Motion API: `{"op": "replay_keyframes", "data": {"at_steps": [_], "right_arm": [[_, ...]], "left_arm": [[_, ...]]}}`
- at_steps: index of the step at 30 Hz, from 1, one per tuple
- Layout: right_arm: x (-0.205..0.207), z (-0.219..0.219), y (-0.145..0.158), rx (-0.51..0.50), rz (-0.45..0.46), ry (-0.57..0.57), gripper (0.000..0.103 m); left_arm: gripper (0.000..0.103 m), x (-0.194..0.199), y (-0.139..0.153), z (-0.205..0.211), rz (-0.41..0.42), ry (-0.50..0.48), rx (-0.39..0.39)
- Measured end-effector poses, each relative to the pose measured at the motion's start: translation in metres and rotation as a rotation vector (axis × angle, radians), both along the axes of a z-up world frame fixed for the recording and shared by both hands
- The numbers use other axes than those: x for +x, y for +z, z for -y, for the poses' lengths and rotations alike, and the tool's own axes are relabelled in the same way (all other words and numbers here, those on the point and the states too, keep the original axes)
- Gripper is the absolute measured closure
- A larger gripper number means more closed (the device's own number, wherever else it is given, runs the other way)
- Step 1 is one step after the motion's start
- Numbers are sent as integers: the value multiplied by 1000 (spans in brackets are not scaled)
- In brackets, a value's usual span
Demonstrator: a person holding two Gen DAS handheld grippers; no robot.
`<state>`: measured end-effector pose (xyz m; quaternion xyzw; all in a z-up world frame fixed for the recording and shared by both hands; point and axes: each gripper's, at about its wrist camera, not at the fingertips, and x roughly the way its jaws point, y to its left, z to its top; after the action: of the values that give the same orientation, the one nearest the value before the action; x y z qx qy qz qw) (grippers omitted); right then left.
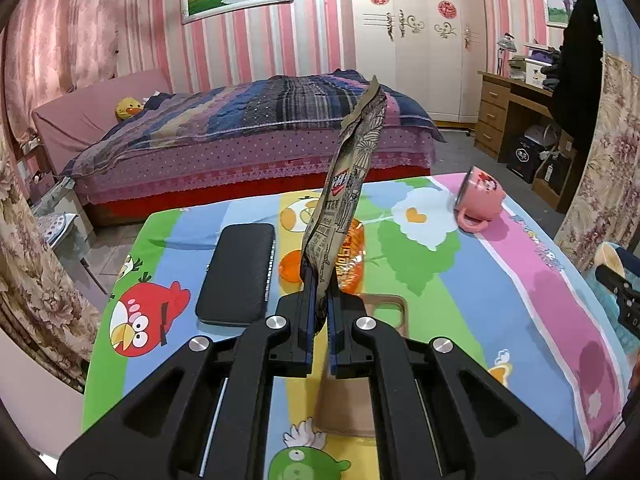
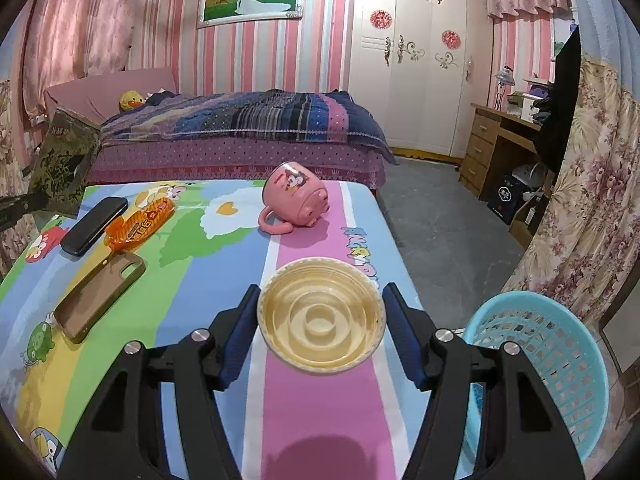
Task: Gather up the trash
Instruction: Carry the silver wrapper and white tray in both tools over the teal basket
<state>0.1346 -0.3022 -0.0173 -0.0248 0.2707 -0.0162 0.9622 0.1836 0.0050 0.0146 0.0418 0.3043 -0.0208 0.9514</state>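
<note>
Two containers: blue basket (image 2: 536, 364) beside the counter (image 2: 320, 420), nothing visible inside; pink mug (image 2: 296, 200) tipped on its side.
Left gripper (image 1: 320, 284): jaws clenched on a printed wrapper (image 1: 352, 168) that stands up from them.
Right gripper (image 2: 320, 312): jaws pressed on either side of a cream paper cup (image 2: 320, 320), its open mouth towards the camera.
Counter: cartoon cloth carrying a dark phone (image 2: 94, 226), brown phone case (image 2: 100, 296), orange packet (image 2: 142, 224).
Room: bed (image 2: 240, 136), striped pink walls.
</note>
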Motion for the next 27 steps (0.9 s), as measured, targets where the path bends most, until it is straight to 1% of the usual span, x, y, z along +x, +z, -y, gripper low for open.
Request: {"op": "replay_keyframes", "data": {"at_steps": [4, 8, 11, 16, 20, 22, 25, 27], "right_arm": [[-8, 16, 8, 19, 25, -34, 41], [-18, 42, 14, 65, 50, -83, 41], [-24, 59, 16, 90, 62, -115, 41], [-31, 83, 19, 93, 63, -150, 41], [-36, 103, 27, 129, 87, -171, 41], [-42, 111, 32, 105, 94, -174, 41], [-52, 120, 35, 34, 84, -181, 41], [-57, 129, 36, 14, 76, -189, 41]], "left_arm": [[100, -4, 0, 13, 1, -19, -6], [100, -6, 1, 31, 10, -27, -18], [100, -9, 5, 47, 21, -40, -27], [100, -17, 15, 72, 44, -67, -19], [100, -25, 22, 86, 50, -106, -16], [100, -29, 24, 94, 49, -138, -28], [100, -35, 22, 109, 40, -173, -17], [100, -39, 21, 123, 38, -205, -11]]}}
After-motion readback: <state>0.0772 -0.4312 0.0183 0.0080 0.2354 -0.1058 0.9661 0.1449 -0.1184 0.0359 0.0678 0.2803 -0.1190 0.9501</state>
